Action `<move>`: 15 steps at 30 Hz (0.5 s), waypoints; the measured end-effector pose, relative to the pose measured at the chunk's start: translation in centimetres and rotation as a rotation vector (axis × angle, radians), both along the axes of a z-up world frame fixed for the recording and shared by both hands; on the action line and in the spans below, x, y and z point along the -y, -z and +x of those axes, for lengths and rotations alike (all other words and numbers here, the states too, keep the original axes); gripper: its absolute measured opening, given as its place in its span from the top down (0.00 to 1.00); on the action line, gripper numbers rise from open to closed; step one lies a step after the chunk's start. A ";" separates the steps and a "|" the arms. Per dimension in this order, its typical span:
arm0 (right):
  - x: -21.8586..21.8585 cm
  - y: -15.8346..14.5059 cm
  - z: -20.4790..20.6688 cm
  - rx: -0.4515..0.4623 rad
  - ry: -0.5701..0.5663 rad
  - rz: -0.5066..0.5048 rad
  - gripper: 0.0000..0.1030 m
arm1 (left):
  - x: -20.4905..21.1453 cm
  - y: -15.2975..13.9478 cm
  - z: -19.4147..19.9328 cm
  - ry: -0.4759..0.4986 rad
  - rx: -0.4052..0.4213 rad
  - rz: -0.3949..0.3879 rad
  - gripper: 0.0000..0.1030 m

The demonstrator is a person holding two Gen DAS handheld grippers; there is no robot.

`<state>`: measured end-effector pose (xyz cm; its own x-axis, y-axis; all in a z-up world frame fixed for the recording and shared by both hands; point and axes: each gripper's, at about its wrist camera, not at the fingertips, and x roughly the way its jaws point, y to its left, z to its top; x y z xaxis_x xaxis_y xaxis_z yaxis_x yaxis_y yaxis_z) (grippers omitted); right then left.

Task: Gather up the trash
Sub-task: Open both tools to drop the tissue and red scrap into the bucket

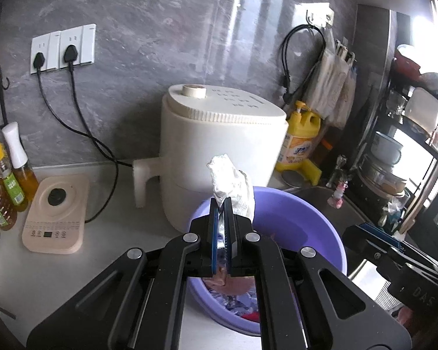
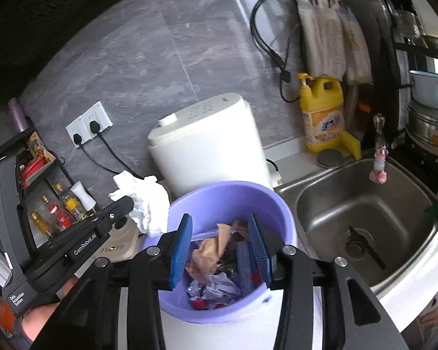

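Two grippers: "GenRobot.AI" left gripper [image 1: 222, 204] clamping tissue [image 1: 229, 182], right gripper [image 2: 220, 227] apart

White air fryer [image 1: 219, 134] w/ side handle sits by the wall. Yellow soap bottle [image 2: 324, 113] next to steel sink [image 2: 365, 218]. Oil bottles [image 1: 5, 172] on left. Two black plugs [image 1: 55, 58] in wall sockets.
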<state>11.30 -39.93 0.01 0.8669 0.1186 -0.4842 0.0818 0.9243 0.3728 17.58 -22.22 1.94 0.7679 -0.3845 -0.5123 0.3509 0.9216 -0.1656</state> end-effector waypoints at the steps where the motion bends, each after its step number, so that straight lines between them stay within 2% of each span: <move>1: 0.2 0.2 -0.1 -0.003 0.005 0.001 0.60 | 0.3 0.1 0.0 0.009 -0.003 0.000 0.95; 6: 1.2 1.0 -0.8 -0.024 0.036 0.005 0.60 | 1.6 0.6 0.3 0.106 -0.058 -0.033 0.95; 10: 1.5 1.6 -1.2 -0.043 0.062 0.010 0.60 | 1.2 1.5 1.1 0.113 -0.109 -0.023 0.70; 11: 1.4 1.7 -1.3 -0.048 0.064 0.009 0.60 | 0.7 1.7 1.2 0.107 -0.117 -0.033 0.69; 13: 0.9 1.9 -1.3 -0.055 0.067 0.003 0.60 | -0.4 1.6 1.3 0.092 -0.118 -0.036 0.60; 15: 0.3 1.9 -1.1 -0.061 0.067 0.001 0.60 | -1.5 1.4 1.3 0.081 -0.115 -0.045 0.57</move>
<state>10.21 -40.26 -1.88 0.8420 0.0623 -0.5359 0.1656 0.9155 0.3667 18.91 -20.76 0.51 0.6711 -0.4670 -0.5758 0.3999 0.8820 -0.2492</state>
